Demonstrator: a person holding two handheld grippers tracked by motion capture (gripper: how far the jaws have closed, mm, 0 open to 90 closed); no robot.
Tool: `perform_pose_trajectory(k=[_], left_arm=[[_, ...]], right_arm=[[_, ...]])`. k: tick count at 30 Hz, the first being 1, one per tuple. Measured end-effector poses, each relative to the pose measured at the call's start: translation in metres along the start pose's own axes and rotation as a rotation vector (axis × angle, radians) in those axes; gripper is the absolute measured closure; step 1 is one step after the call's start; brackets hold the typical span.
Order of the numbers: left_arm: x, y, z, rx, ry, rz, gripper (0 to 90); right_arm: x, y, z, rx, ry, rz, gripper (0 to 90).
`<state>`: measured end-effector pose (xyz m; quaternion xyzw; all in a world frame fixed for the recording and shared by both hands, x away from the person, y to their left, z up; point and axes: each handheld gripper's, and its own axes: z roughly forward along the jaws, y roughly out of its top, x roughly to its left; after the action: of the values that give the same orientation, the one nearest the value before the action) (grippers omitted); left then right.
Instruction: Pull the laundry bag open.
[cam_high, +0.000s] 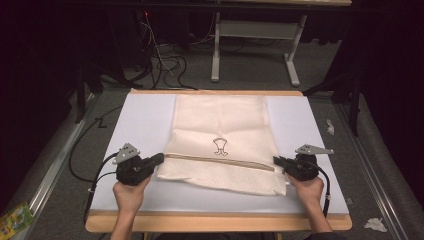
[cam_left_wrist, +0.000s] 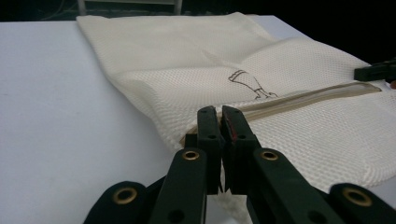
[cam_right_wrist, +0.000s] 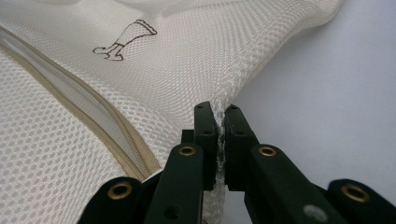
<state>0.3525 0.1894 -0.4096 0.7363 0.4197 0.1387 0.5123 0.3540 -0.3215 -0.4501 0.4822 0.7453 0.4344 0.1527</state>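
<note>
Lying flat on the white table mat (cam_high: 140, 125), the cream mesh laundry bag (cam_high: 220, 125) runs lengthwise away from the person, its far end reaching almost to the mat's back edge. Its near part is folded over toward the person, so that the tan zipper (cam_high: 220, 162) crosses the bag from side to side, dipping slightly toward the right. A small dark outline emblem (cam_high: 220, 146) sits just beyond the zipper, near its middle.

Each side edge of the bag, at the ends of the zipper line, is held by a gripper. The left gripper (cam_left_wrist: 219, 122) has its jaws drawn together on the bag's left edge beside the zipper's end, with mesh showing between and below them in the left gripper view. The right gripper (cam_right_wrist: 219, 117) is pinched on the bag's right edge, where a ridge of mesh rises into the narrow gap between its jaws; the zipper lies to the left of those jaws in the right gripper view. Both grippers rest low at the mat, the bag stretched between them.
</note>
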Motion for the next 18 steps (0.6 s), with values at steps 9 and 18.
perform_pose_trajectory(k=[9, 18], left_arm=[[0.003, -0.0016, -0.0013, 0.012, 0.014, -0.002, 87.3], [0.0046, -0.0047, -0.0005, 0.026, 0.033, 0.002, 87.3]], right_arm=[[-0.0024, 0.0006, -0.0008, -0.003, -0.002, -0.003, 87.7], [-0.0064, 0.0055, -0.0039, -0.012, -0.02, -0.003, 88.1]])
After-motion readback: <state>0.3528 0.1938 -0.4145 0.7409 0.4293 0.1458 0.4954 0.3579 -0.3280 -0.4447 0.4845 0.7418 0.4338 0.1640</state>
